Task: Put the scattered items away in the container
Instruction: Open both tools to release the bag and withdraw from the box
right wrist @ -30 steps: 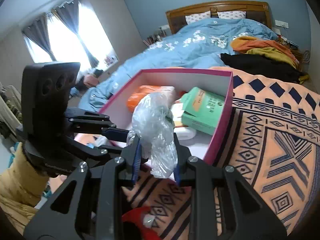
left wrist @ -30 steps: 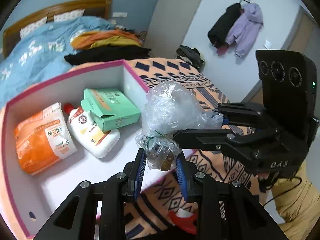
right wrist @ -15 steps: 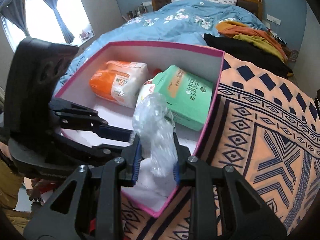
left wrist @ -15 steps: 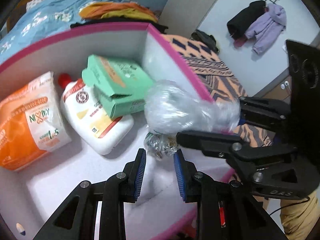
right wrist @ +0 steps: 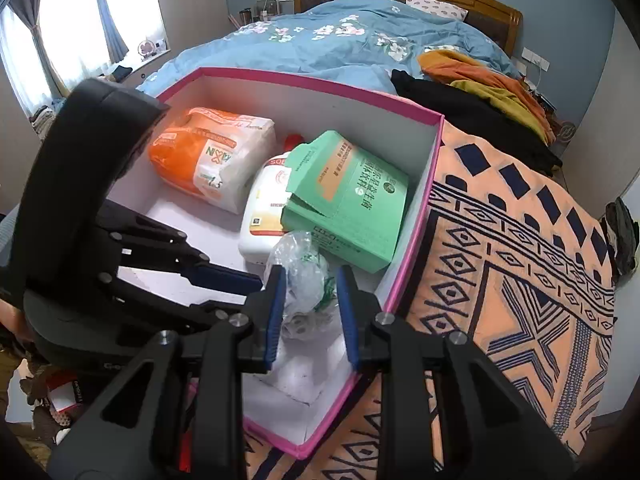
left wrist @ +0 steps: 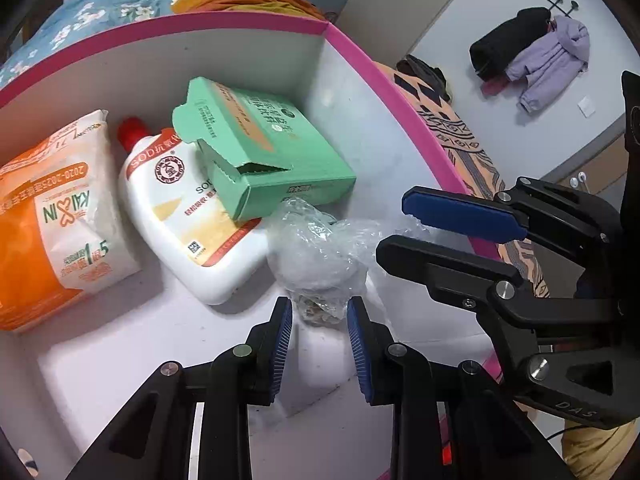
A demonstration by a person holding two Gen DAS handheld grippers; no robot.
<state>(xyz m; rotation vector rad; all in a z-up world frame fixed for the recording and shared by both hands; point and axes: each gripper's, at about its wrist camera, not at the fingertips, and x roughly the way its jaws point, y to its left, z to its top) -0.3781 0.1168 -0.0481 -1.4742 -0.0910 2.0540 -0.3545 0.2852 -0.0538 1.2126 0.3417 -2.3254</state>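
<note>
Two handheld grippers meet over a pink-rimmed box [right wrist: 416, 216] that sits on an orange blanket with dark geometric patterning [right wrist: 520, 260], laid across a bed with a blue floral duvet [right wrist: 340, 40]. Folded orange and black clothes [right wrist: 480, 92] lie on the bed beyond the box.

Inside the white-lined box, an orange-and-white soft pack [left wrist: 52, 216] lies along the left side. Beside it rests a white bottle with a red cap [left wrist: 180, 220], and a green carton with a torn-open flap [left wrist: 260, 152] leans across the bottle's upper part.

A crumpled clear plastic bag [left wrist: 320, 256] rests low in the box, against the bottle and the green carton, near the box's right wall. The left gripper [left wrist: 320, 320] pinches the bag's lower knotted end, where something dark and small shows through the film, between its blue pads. The right gripper [right wrist: 310, 292] comes in from the side and clamps the bag's other end; its jaws are drawn in on the plastic.

Coats [left wrist: 532, 52] hang on a wall hook in the background of the left wrist view.
</note>
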